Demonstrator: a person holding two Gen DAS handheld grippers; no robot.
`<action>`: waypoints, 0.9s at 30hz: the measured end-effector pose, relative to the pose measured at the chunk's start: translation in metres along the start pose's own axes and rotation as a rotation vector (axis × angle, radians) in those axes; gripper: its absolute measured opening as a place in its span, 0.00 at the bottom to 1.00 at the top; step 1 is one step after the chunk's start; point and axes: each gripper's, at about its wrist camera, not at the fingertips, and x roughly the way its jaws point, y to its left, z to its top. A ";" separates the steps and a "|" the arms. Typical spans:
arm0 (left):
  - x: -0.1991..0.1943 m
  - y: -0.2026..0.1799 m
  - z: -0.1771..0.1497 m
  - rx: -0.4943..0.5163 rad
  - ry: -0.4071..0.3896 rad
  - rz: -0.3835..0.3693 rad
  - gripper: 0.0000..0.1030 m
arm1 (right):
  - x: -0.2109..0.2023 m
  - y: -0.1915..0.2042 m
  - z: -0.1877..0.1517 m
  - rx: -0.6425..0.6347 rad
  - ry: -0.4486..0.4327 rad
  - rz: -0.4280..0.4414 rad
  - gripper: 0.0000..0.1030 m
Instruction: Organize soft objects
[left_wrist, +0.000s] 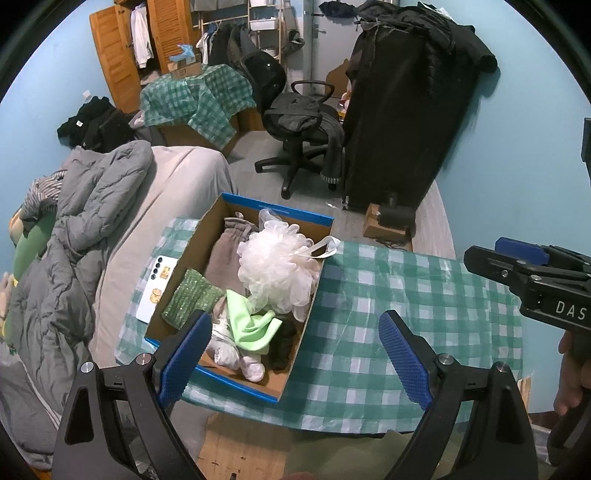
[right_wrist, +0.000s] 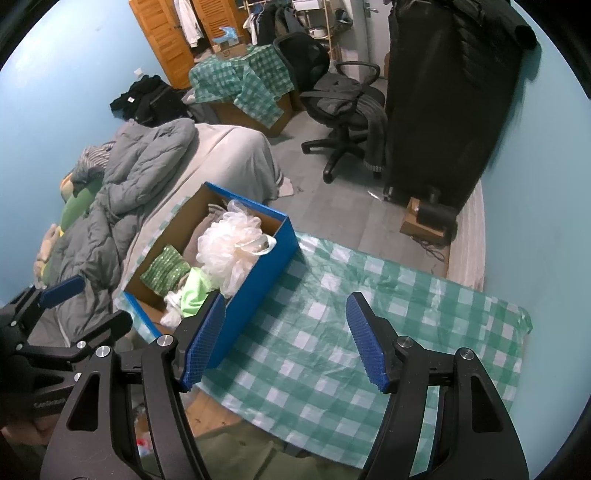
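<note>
Bench (left_wrist: 424, 295) w/ green-check cloth: the part right of the box is bare, no loose soft items left on it that I can see. Box (right_wrist: 258, 280) (blue outside, cardboard inside) sits on the bench's left end, next to the bed (left_wrist: 177, 192), and holds all the soft stuff.

Inside, big to small: white mesh bath pouf (left_wrist: 277, 266) on top at mid-box; grey cloth (left_wrist: 225, 251) under/behind it; sparkly green cloth (left_wrist: 192, 295) against the left wall; light green cloth (left_wrist: 251, 325) at the near end, over white cloth (left_wrist: 229, 347) and sth dark, can't tell what. A phone (left_wrist: 157, 284) lies on the bench just outside the box's left wall.

Left hand-held gripper (left_wrist: 295, 354): jaws wide apart, nothing held, hovering over the box's near end. Right hand-held gripper (right_wrist: 288, 339): also wide apart, nothing held, over bare cloth.

Judgement: sorting looks about done. Next move prob. a check for stragglers, or tucking the pouf down so it sits below the rim.
</note>
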 end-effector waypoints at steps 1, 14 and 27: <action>0.001 0.000 0.000 0.000 0.000 0.000 0.90 | -0.001 -0.001 -0.001 0.000 0.000 0.000 0.66; 0.002 -0.001 0.002 0.012 0.001 -0.002 0.90 | -0.003 -0.013 -0.001 0.014 -0.005 -0.008 0.66; 0.004 -0.001 0.005 0.013 -0.004 -0.002 0.90 | -0.001 -0.007 0.005 0.026 -0.002 -0.016 0.66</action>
